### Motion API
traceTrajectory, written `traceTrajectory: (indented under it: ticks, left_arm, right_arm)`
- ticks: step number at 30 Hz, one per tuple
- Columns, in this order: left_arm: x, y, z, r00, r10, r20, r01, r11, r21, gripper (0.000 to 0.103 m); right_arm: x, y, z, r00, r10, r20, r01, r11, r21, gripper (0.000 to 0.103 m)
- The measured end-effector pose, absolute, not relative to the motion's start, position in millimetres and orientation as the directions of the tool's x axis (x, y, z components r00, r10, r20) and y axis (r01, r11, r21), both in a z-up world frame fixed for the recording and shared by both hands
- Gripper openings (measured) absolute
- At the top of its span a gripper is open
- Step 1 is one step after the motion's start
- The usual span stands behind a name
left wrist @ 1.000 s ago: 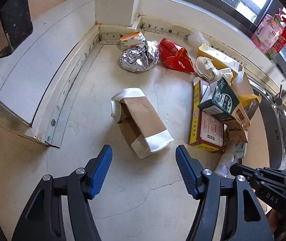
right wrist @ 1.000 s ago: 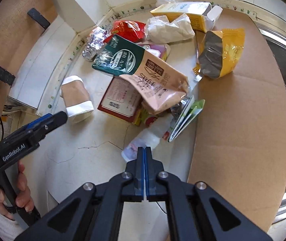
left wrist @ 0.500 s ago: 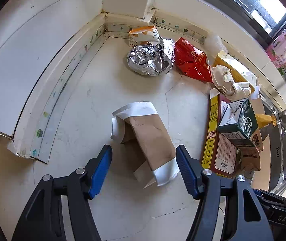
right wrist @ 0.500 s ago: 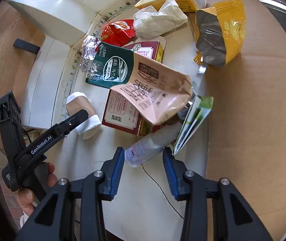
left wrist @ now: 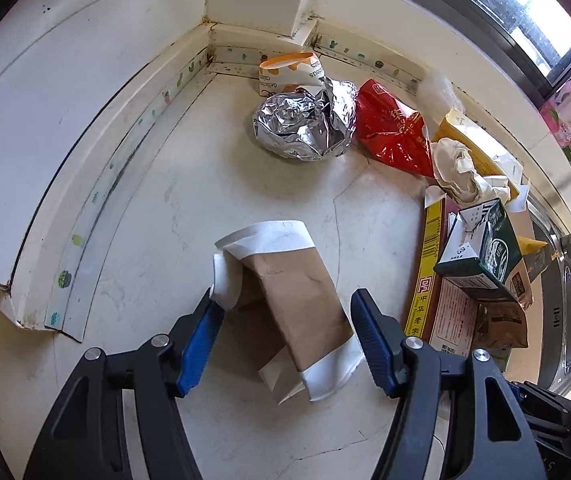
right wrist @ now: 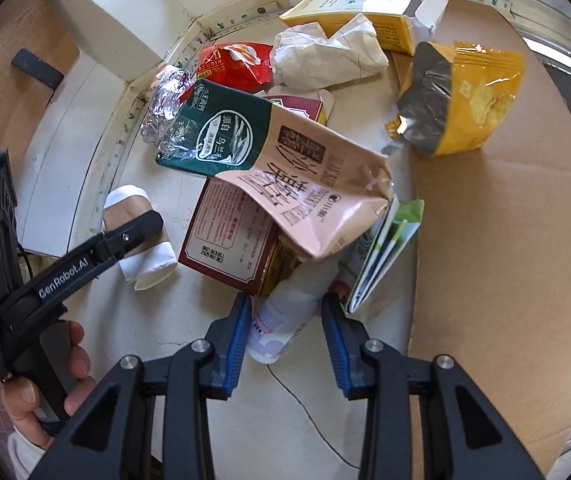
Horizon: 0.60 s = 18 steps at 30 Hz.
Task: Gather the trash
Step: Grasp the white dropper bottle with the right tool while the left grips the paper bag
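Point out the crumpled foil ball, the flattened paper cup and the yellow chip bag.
Foil ball (left wrist: 305, 124), left wrist view, middle of the crumpled foil.
Flattened paper cup (left wrist: 297, 300), left wrist view, brown sleeve.
Yellow chip bag (right wrist: 481, 100), right wrist view, yellow front panel.

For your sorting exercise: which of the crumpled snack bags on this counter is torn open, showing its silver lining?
The yellow chip bag, lying on the brown cardboard sheet. Its torn end shows grey foil inside; the red bag shows only its printed outside.

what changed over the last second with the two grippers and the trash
The left gripper closed in until its open jaws straddle the flattened paper cup. The right gripper went from shut to open around the small white bottle, jaws now closing, nothing gripped. The trash pile stayed put.
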<state>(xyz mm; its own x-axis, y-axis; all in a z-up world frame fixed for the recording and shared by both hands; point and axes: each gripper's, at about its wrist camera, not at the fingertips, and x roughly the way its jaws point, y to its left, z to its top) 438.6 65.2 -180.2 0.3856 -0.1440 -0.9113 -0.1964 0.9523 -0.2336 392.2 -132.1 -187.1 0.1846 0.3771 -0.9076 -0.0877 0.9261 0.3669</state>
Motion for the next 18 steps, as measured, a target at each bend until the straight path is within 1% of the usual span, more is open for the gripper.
traceTrajectory:
  ticks: [4, 5, 9, 11, 12, 14, 18]
  left_arm:
    - [436, 61, -178, 0.382, -0.136, -0.914, -0.198, 0.954, -0.225, 0.063]
    - [436, 60, -178, 0.385, -0.141, -0.912, -0.202, 0.952, -0.232, 0.058]
    - [432, 54, -176, 0.401, -0.15, -0.904, -0.206, 0.947, -0.248, 0.054]
    - [427, 48, -172, 0.408, -0.13, -0.904, -0.19, 0.956, -0.223, 0.048]
    - [424, 44, -169, 0.413, -0.121, -0.903, -0.181, 0.961, -0.211, 0.042]
    - [417, 41, -162, 0.423, -0.124, -0.898, -0.166, 0.963, -0.211, 0.037]
    - [399, 38, -153, 0.425, -0.125, -0.897, -0.149, 0.967, -0.205, 0.036]
  right_arm:
    - [385, -137, -186, 0.186, 0.365, -0.912, -0.124, 0.93, 0.347, 0.032]
    - [385, -139, -186, 0.182, 0.371, -0.911, -0.126, 0.927, 0.353, 0.031]
    - [378, -146, -187, 0.164, 0.405, -0.899, -0.131, 0.913, 0.387, 0.028]
    - [373, -149, -184, 0.163, 0.42, -0.893, -0.138, 0.906, 0.401, 0.027]
    - [370, -149, -183, 0.163, 0.426, -0.89, -0.141, 0.903, 0.407, 0.027]
    - [364, -152, -179, 0.164, 0.434, -0.886, -0.146, 0.899, 0.413, 0.027]
    - [349, -155, -174, 0.17, 0.445, -0.879, -0.141, 0.894, 0.425, 0.026]
